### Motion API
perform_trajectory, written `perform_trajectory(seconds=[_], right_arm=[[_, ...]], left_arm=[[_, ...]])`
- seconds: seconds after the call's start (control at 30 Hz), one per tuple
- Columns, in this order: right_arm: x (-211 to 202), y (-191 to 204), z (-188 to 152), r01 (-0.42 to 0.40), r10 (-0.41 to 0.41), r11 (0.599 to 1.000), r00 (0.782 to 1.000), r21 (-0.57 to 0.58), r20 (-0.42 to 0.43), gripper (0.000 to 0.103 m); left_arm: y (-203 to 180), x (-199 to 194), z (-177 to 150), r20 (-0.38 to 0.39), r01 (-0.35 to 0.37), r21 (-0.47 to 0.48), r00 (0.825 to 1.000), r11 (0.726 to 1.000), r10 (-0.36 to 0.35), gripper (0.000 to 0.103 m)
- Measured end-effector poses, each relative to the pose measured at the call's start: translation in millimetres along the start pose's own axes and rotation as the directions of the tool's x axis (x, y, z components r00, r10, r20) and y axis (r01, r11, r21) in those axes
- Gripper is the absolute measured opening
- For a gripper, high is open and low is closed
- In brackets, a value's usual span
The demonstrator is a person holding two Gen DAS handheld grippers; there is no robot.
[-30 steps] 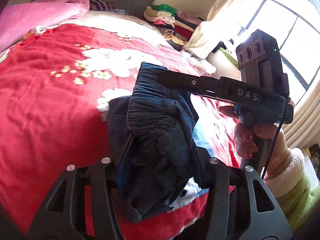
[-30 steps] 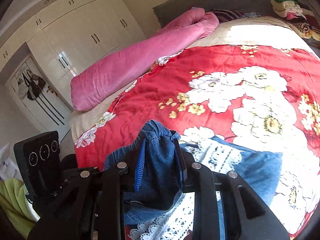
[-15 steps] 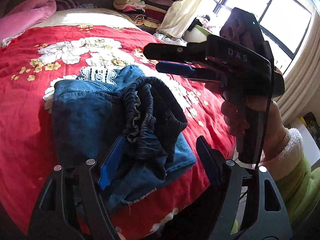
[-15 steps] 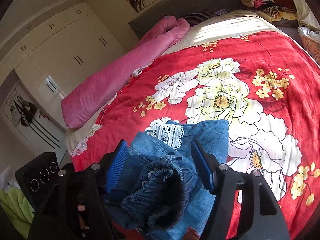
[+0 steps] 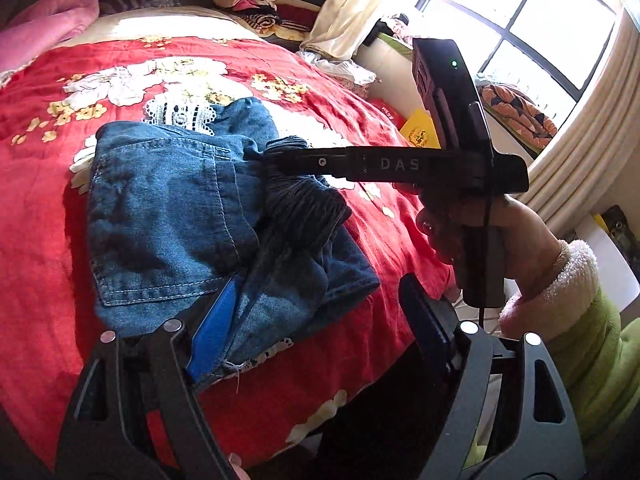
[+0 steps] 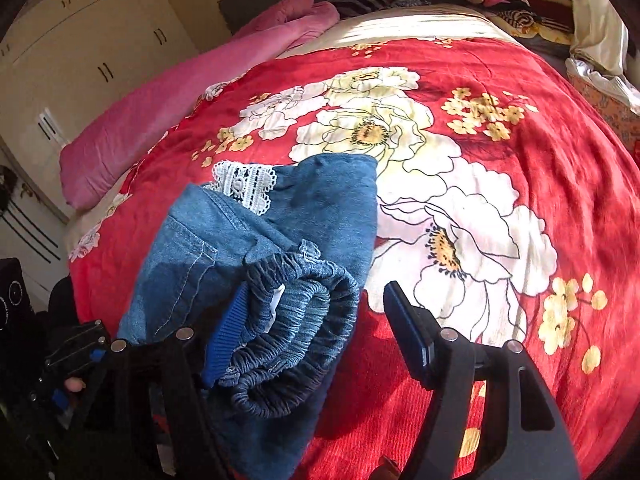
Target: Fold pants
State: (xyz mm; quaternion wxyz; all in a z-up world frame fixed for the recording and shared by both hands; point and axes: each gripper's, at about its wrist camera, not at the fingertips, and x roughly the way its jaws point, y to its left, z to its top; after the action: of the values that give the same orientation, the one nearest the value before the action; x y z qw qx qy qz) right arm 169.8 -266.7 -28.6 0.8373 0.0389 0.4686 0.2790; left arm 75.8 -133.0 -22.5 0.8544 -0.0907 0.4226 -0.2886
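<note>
Folded jeans (image 5: pixel 168 216) lie on bed (image 6: pixel 560 160); left gripper (image 5: pixel 316 312) & right gripper (image 6: pixel 316 312) jaws just opened, gripping nothing.

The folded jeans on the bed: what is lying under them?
Under the jeans you see the red flowered blanket. A white lace piece peeks out at their far edge; the jeans cover the rest of it, so what it belongs to cannot be told.

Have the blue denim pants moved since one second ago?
Yes. The blue denim pants came down from the air onto the red floral blanket.
</note>
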Motion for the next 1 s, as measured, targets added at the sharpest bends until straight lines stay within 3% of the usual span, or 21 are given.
perform_trajectory(seconds=[0.17, 0.4, 0.47, 1.0], right_arm=[[-3.1, 1.3, -1.6, -0.009, 0.009, 0.999, 1.000, 0.035, 0.008, 0.071], [-39.6, 7.4, 2.9, -0.054, 0.045, 0.995, 0.994, 0.085, 0.104, 0.073], [-52.1, 11.9, 2.1, -0.058, 0.046, 0.995, 0.990, 0.082, 0.135, 0.079], [-113.5, 33.6, -33.8, -0.022, -0.003, 0.997, 0.952, 0.077, 0.305, 0.090]], left_arm=[[1.9, -4.0, 0.0, 0.003, -0.004, -0.018, 1.000, 1.000, 0.004, 0.072], [1.2, -16.9, 3.5, 0.029, -0.013, -0.029, 0.999, 0.999, 0.014, 0.077], [1.7, -20.4, 5.4, 0.038, -0.019, -0.027, 0.999, 0.999, 0.020, 0.077], [34.4, -63.8, 33.5, 0.144, -0.138, -0.079, 0.978, 0.987, 0.149, 0.090]])
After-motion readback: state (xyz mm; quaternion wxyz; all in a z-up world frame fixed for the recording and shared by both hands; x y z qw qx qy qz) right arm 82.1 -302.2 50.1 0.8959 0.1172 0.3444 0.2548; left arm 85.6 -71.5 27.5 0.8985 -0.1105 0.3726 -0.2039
